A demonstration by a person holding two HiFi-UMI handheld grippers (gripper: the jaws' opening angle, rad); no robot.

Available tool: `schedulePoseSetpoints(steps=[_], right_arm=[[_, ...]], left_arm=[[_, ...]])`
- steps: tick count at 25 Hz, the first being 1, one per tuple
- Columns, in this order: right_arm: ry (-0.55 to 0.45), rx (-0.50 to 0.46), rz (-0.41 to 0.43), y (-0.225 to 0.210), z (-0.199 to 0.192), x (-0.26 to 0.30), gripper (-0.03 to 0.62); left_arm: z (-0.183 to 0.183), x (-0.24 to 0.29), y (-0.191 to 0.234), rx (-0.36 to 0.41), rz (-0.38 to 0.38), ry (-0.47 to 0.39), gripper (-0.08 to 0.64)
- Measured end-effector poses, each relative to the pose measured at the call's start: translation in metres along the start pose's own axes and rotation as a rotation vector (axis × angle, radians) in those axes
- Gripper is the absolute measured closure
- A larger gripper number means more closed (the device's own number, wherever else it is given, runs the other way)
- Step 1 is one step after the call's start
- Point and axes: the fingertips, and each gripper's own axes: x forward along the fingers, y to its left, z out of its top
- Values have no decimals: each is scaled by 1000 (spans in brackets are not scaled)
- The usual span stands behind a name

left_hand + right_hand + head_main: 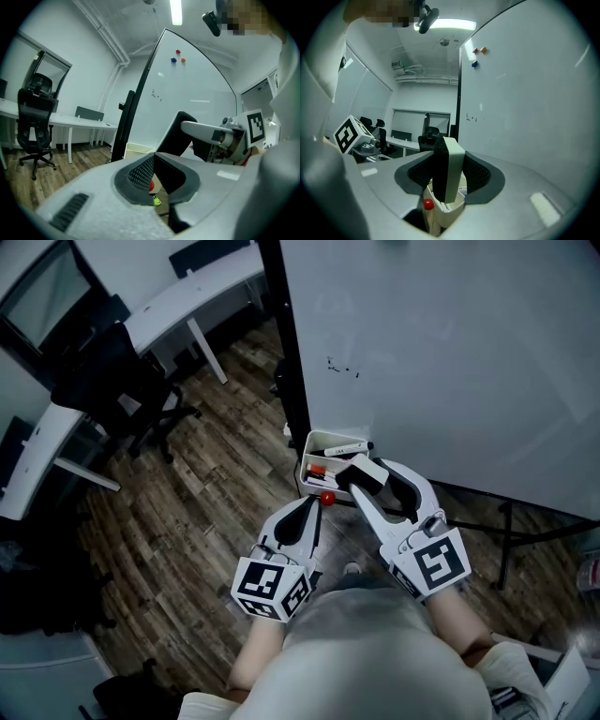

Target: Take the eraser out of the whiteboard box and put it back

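Note:
The eraser (pixel 364 466), a white block with a black felt face, is held upright between the jaws of my right gripper (pixel 367 475), just above the whiteboard box (pixel 324 442). In the right gripper view the eraser (pixel 453 168) fills the gap of that gripper (pixel 449 172), with the box (pixel 451 213) below it. My left gripper (pixel 311 506) sits shut and empty just below and left of the box. Seen from the left gripper (pixel 153 169), the right gripper (pixel 206 133) carries the eraser (pixel 180 136) ahead.
The whiteboard (pixel 450 352) stands on a black frame (pixel 289 352), with the box at its lower left corner. A small red ball (pixel 326 497) shows beside the box. A black office chair (pixel 112 371) and white desks (pixel 178 296) stand at left on the wood floor.

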Motion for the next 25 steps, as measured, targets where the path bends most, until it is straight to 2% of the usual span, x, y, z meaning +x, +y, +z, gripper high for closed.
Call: schedulePoseSetpoints(steps=[25], right_arm=[[82, 11, 85, -12, -31, 20, 407]], left_arm=[[-8, 5, 6, -24, 82, 23, 555]])
